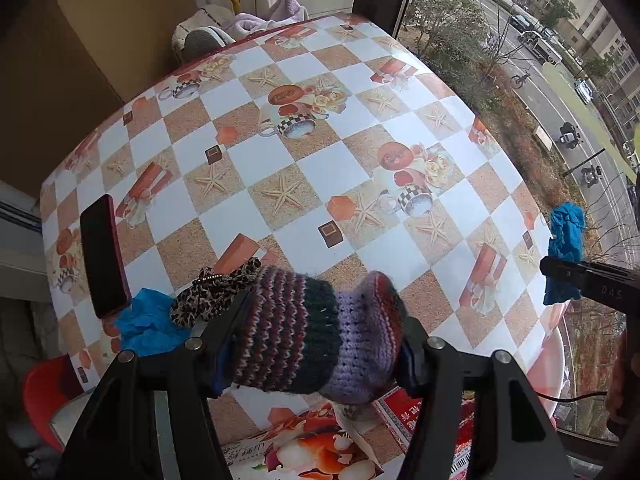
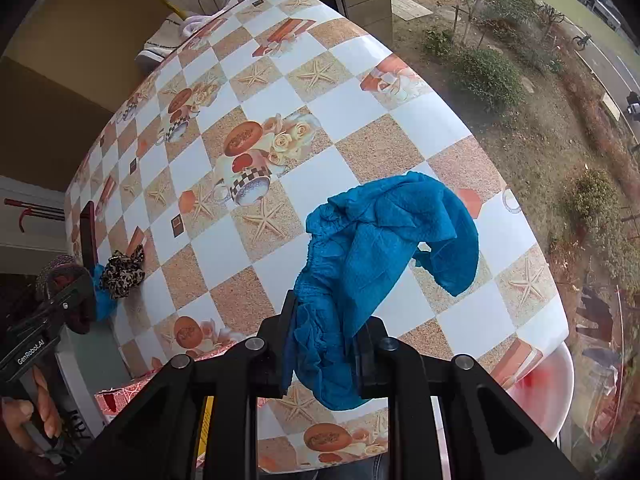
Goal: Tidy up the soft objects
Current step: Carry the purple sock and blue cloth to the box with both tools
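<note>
My left gripper (image 1: 316,344) is shut on a striped purple knitted piece (image 1: 316,332) and holds it above the near edge of the checked table (image 1: 320,168). My right gripper (image 2: 326,344) is shut on a crumpled blue cloth (image 2: 384,248) that hangs over the table; it shows at the right in the left wrist view (image 1: 566,248). A leopard-print scrunchie (image 1: 212,292) and another blue cloth (image 1: 148,324) lie at the table's near left. The scrunchie also shows in the right wrist view (image 2: 122,270), with my left gripper (image 2: 64,300) beside it.
A dark phone (image 1: 102,252) stands upright near the table's left edge. Printed paper packets (image 1: 320,444) lie at the near edge. A red stool (image 1: 40,396) is lower left. A window with a street view runs along the right side.
</note>
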### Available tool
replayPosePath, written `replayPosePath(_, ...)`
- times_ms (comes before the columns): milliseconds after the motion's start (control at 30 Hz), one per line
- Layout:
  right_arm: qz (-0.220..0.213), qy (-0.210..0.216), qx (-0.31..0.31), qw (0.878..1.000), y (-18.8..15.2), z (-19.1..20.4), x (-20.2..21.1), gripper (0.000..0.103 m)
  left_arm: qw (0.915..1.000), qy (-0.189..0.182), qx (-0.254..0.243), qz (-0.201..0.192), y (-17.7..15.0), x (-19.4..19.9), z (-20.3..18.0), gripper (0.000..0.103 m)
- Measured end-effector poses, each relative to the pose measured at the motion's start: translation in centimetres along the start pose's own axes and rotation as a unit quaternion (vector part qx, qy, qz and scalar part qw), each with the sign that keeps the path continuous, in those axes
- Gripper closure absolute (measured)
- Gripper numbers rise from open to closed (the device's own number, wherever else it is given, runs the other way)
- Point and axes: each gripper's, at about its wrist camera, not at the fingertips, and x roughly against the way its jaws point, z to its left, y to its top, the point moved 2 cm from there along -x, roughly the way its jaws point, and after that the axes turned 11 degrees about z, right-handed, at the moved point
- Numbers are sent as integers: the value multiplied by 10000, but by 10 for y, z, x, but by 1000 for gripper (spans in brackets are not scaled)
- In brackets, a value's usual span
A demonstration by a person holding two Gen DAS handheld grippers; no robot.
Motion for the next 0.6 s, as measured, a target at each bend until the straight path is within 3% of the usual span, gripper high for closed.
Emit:
replayPosePath(333, -529, 398, 479, 9967, -49, 66, 59, 80, 9981, -61, 416, -454, -88, 60, 31, 37)
replayPosePath(600, -685, 499, 1317, 9877, -87, 144, 83, 80, 9928, 89, 929, -750, -157, 89, 65, 37)
